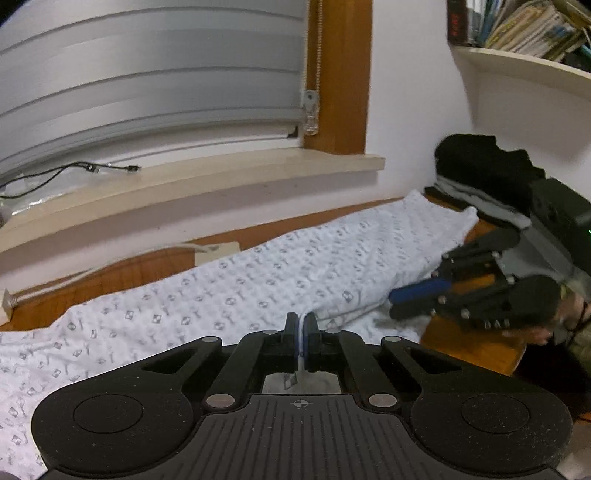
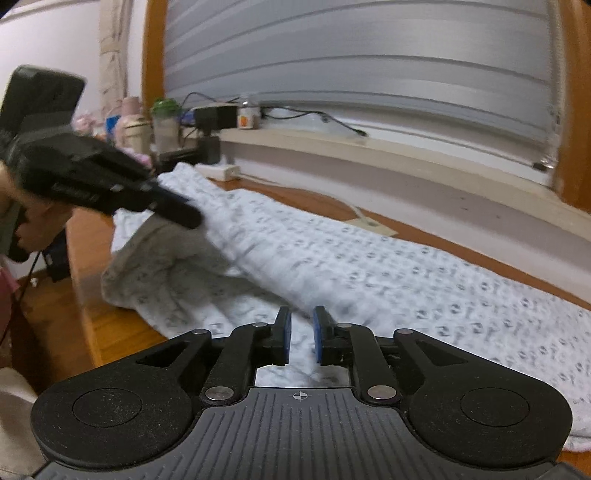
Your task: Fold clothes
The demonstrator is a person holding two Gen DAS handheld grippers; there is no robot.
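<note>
So the left gripper (image 1: pixel 302 334) has its blue pads pinched tight on a fold of the white patterned garment (image 1: pixel 258 280), you can see a thin ridge of the cloth squeezed right between them. The right gripper (image 2: pixel 302 336) has its pads a little apart with the cloth lying in the gap, and they don't look to be pressing on it. The garment itself is stretched out long across the wooden table (image 1: pixel 469 343), running alongside the wall under the window sill (image 1: pixel 207 177); the end near the left gripper is bunched up and hangs over the table edge. Working outward from the garment: just past its far end sits a stack of folded clothes (image 1: pixel 484 173), dark on top, lighter stuff underneath, and the right gripper's body covers part of that stack in the left wrist view. Behind the garment by the wall there's a white power strip (image 1: pixel 218 253) with its cord trailing off. On the sill lies a black cable (image 1: pixel 74 171), and the grey blind (image 1: pixel 147 74) hangs above it. At the other end of the sill there's a clutter of bottles and jars (image 2: pixel 147 125), too blurry to tell apart. A shelf of books (image 1: pixel 532 26) is cut off in the corner. Both views are motion-smeared, so the print on the cloth is hard to read.
</note>
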